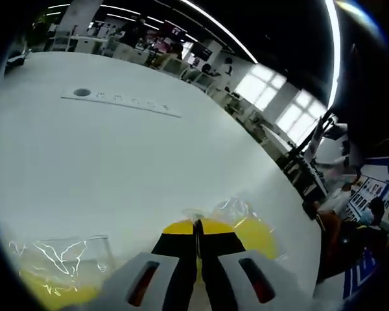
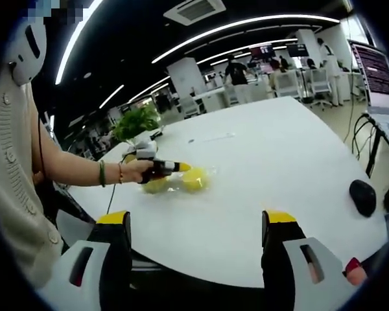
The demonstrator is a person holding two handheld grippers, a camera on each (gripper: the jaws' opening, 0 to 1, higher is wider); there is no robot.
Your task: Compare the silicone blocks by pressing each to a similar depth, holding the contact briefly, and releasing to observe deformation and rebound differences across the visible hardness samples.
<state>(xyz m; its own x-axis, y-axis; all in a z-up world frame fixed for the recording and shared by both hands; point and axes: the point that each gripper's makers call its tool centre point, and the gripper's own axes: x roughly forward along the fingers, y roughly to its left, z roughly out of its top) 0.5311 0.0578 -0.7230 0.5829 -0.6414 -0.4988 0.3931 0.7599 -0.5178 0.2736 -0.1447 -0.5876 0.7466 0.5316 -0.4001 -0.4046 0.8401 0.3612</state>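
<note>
The left gripper view skims low over the white table (image 1: pixel 117 162); the right gripper view faces it from afar.

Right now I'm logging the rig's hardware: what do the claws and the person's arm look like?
Each claw has pale grey bodies with red slot marks and black jaws tipped in yellow: the left claw and the right claw. The person's arm wears a cream knit sleeve and wrist bracelets.

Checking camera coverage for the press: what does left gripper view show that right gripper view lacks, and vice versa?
Left gripper view: shut left hand-held gripper, tips at a wrapped yellow block, close up. Right gripper view: open right hand-held gripper, person's hand, black mouse, plant. Shared: white table, yellow blocks.
</note>
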